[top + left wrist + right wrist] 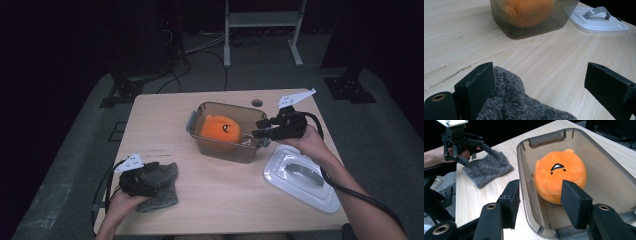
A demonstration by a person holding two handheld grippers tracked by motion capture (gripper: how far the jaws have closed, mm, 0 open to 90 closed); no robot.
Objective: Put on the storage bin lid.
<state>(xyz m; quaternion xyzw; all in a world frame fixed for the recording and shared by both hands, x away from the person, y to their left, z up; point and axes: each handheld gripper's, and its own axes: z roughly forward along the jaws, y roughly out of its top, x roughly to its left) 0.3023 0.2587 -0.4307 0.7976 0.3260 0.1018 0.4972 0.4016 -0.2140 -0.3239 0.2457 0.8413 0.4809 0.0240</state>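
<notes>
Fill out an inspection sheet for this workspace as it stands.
Surface: light wooden table, faint scuffs, a round hole near its far edge.
Job's things: orange plush toy lies inside the clear bin; white lid with a grey handle lies flat on the table beside the bin.
Clutter: grey fuzzy cloth at the near left.
Grippers: left gripper open, one finger against the cloth; right gripper open, fingers straddling the bin's near wall, one inside, one outside.
Cables: black cable trails along the right forearm; loose cables on the floor behind.
Surroundings: dark room, grey floor, white metal frame behind.
</notes>
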